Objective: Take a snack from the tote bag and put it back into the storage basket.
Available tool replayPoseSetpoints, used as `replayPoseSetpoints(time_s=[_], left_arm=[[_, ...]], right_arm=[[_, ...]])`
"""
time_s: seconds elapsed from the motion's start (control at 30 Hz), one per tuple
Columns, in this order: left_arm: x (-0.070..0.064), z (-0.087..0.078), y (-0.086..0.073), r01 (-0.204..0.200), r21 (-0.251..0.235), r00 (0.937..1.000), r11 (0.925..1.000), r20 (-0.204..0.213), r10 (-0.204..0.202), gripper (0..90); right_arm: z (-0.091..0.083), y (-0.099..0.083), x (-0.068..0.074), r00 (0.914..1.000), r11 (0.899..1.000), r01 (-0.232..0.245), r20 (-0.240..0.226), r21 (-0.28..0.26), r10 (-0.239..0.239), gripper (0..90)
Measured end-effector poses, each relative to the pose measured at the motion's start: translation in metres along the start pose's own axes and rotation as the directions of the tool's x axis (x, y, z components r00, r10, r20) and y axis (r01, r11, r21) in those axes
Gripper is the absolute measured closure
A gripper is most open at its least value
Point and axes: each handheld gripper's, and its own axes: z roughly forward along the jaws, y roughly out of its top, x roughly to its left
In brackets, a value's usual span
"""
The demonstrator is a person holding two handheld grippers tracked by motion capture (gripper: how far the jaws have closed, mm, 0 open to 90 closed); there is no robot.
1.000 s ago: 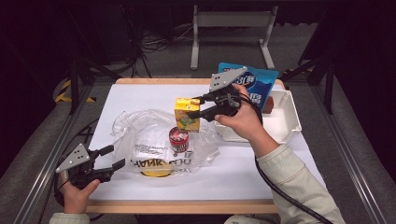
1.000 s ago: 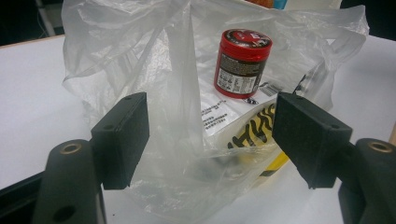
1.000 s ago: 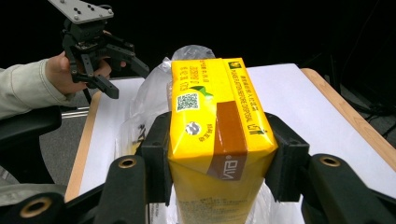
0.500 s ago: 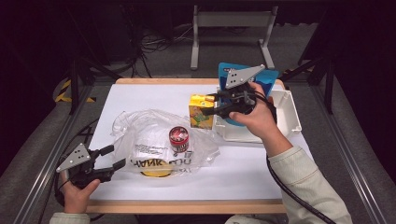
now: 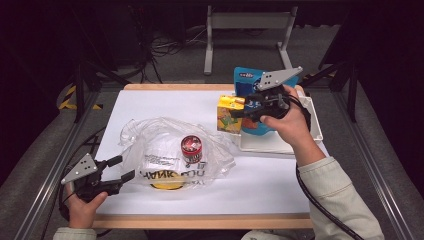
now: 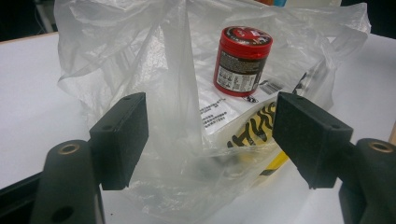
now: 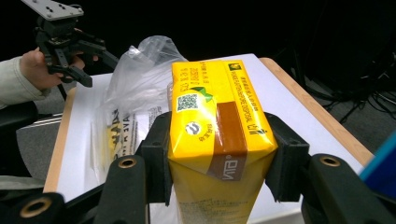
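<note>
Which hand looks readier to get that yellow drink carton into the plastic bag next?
The right. Its gripper is already clamped on the yellow carton, held above the table. The left gripper is open at the plastic bag edge, better placed to hold it.

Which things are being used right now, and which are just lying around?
In use:
- yellow drink carton, clamped in the right gripper
- clear plastic bag, at the open left gripper

Lying about:
- red jar on the bag
- blue packet
- white tray
</note>
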Motion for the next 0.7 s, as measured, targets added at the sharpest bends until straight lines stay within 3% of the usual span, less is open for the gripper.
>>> replayPoseSetpoints(time_s=[0.33, 0.7], left_arm=[[-0.001, 0.001, 0.0, -0.001, 0.007, 1.0, 1.0, 0.001, 0.0, 27.8], [-0.002, -0.004, -0.002, 0.002, 0.008, 0.9999, 1.0, -0.012, -0.002, 27.8]], right_arm=[[-0.024, -0.013, -0.013, 0.9985, 1.0, -0.02, 0.051, -0.008, 0.02, 51.3], [-0.038, -0.028, -0.03, 0.996, 0.999, -0.038, 0.082, 0.003, 0.038, 51.3]])
